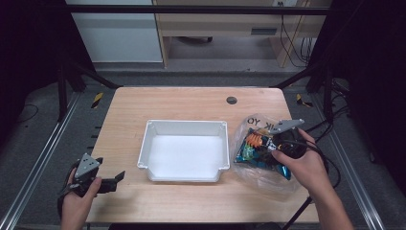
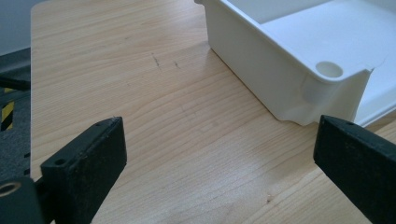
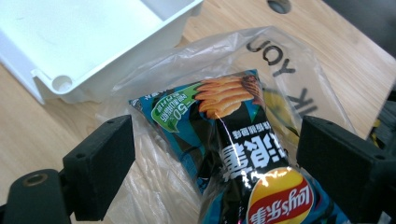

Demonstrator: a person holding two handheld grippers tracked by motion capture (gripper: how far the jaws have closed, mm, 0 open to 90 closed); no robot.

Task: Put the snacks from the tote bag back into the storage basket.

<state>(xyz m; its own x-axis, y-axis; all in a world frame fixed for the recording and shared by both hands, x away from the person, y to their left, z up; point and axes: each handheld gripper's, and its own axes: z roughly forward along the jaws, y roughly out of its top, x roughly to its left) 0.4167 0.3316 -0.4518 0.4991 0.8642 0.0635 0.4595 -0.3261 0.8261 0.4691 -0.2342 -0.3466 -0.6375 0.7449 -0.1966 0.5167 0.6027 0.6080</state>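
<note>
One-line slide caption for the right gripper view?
Right gripper with open jaws either side of a chip bag lying on clear plastic bag, beside white tray.

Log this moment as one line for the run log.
left gripper: open, over bare table | right gripper: open, astride chip bag on clear plastic bag | white bin: empty

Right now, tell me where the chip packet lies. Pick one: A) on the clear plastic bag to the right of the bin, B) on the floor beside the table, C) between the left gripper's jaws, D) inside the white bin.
A: the chip packet lies on the clear plastic bag to the right of the white bin, under the right gripper.
</note>
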